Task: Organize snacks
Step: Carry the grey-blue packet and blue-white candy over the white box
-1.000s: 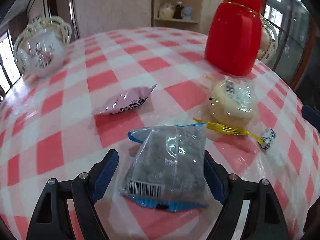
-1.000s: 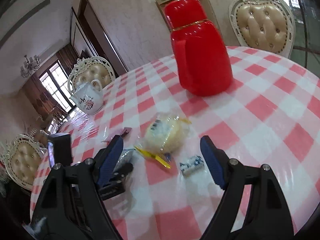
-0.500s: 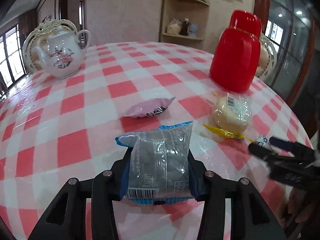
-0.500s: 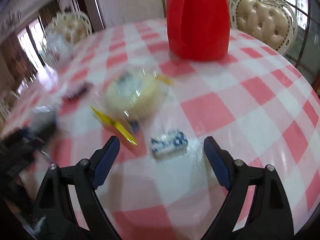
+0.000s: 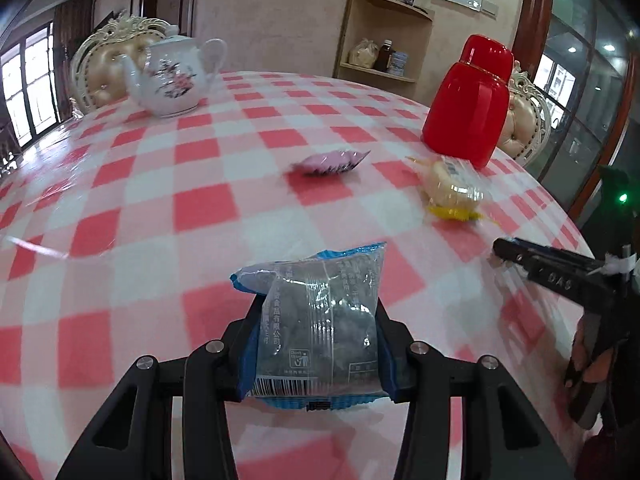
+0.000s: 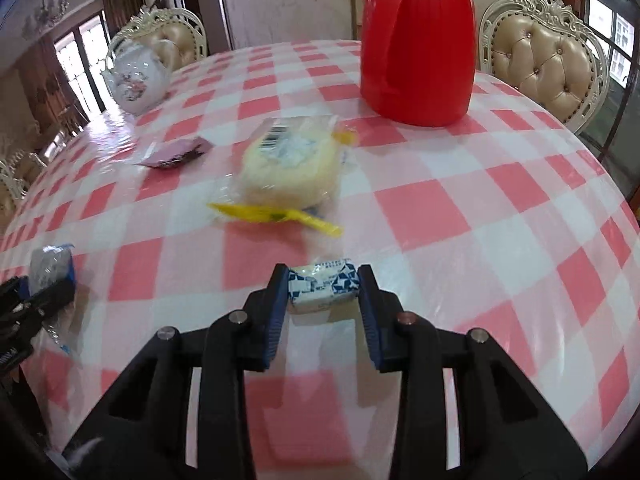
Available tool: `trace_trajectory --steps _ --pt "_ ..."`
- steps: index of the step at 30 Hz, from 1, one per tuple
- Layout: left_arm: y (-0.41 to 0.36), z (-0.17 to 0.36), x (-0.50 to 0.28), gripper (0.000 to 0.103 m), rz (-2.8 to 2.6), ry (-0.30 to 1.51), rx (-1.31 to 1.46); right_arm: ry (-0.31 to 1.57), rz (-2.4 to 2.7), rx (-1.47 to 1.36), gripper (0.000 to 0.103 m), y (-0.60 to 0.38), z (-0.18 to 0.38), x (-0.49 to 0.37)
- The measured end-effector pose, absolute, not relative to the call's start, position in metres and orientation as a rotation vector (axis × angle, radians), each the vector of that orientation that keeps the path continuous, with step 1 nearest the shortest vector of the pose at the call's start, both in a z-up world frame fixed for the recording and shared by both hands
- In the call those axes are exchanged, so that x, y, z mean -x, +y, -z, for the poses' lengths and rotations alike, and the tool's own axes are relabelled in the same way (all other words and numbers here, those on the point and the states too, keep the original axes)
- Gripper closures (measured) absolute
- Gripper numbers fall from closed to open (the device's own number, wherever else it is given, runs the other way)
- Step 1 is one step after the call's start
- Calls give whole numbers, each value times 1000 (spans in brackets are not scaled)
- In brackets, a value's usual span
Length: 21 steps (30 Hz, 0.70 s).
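L gripper (image 5: 316,344): jaws clamped on clear blue-edged snack pack (image 5: 320,328), held above the checked table (image 5: 160,208). R gripper (image 6: 323,300): low over table, jaws pressed against both ends of small blue-white candy (image 6: 323,289), to L gripper's right.

Hidden, cropped and blurred parts

The red thermos (image 6: 418,40) loses its top at the frame edge; in front of it, the bread packet (image 6: 290,160) and its yellow seal are motion-blurred, label print unreadable.
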<state>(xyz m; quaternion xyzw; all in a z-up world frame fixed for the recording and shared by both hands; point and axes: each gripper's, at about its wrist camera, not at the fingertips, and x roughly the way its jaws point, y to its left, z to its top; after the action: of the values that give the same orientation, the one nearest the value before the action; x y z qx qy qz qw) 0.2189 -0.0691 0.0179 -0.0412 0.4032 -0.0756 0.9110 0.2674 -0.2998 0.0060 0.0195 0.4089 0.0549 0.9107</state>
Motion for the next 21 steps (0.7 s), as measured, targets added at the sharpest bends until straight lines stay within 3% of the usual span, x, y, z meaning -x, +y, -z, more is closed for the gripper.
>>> trace_trajectory --steps 21 --pt "-69 -30 -109 55 177 790 -1 706 -200 -155 65 -248 -36 -108"
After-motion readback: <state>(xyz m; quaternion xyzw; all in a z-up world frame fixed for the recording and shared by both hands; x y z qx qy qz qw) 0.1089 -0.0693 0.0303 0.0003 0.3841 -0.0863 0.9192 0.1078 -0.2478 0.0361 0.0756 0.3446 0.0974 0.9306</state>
